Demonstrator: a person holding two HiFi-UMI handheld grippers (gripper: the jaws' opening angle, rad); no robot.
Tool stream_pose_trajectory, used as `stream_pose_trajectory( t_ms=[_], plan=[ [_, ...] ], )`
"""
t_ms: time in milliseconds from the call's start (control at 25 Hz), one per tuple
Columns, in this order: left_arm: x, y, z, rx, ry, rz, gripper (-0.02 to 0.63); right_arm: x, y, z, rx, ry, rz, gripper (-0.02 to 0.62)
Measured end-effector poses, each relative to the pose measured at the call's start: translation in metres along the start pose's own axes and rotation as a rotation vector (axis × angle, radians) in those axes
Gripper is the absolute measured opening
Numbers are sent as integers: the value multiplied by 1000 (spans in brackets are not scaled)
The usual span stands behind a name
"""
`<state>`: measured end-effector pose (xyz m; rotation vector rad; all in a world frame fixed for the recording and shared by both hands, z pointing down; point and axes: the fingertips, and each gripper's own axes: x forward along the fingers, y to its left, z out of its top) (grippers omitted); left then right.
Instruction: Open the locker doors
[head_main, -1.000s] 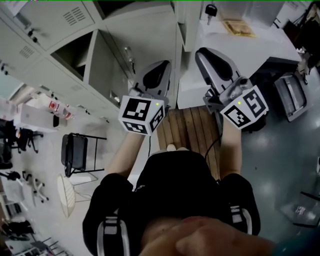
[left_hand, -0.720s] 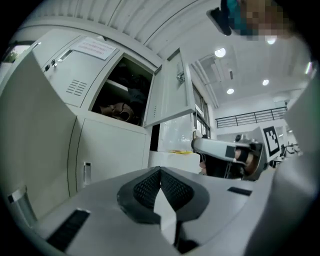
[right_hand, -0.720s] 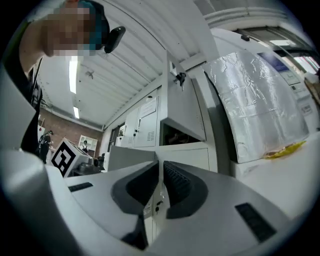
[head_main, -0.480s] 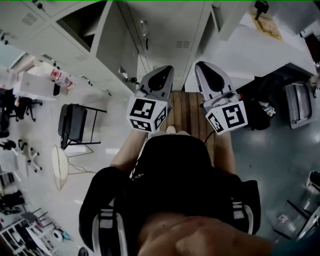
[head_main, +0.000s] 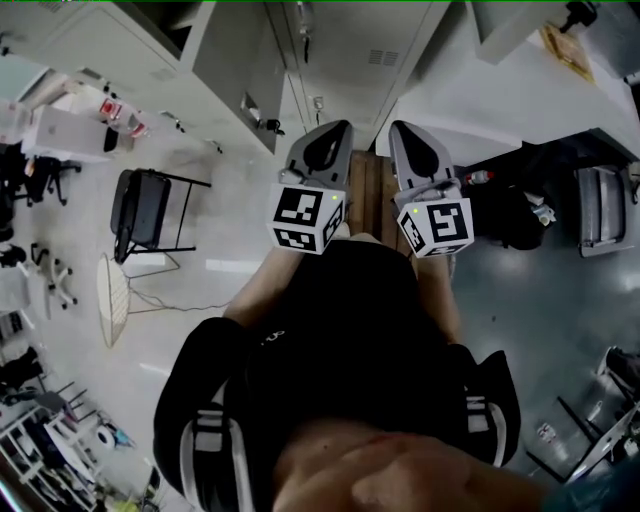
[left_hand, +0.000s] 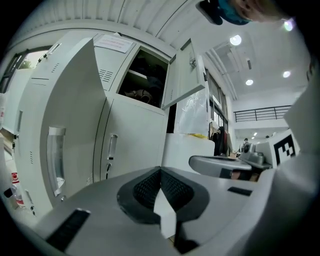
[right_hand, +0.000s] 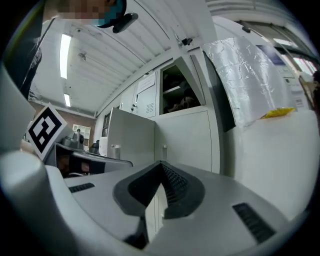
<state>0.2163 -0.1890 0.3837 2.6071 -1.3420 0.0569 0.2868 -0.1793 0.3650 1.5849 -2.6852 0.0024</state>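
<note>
Lockers (head_main: 372, 45) face left tongs (head_main: 335, 130), just-closed right tongs (head_main: 402, 130)

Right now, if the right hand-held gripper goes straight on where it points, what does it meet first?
Probably the closed lower locker door, below the open compartment. Nothing shows between the right hand-held gripper and it, though depth is unclear.

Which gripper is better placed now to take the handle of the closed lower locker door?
Probably the right gripper: in its view the door handle sits straight beyond its shut jaws. For the left gripper it lies off to the left.
</note>
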Motion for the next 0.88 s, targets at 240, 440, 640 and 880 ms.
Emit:
stream_pose_trajectory(
  t_ms=[240, 440, 640, 880],
  plan=[
    [2, 6, -6, 9, 2, 76, 9, 4, -1, -9, 3, 32, -24, 17],
    [11, 8, -10, 19, 20, 113, 9, 5, -7, -11, 13, 39, -52, 18],
    [13, 1, -16, 58, 33, 96, 9, 6, -11, -18, 42, 57, -77, 18],
    [20, -4, -12, 89, 27, 68, 9, 7, -16, -26, 56, 85, -87, 17]
  ],
)
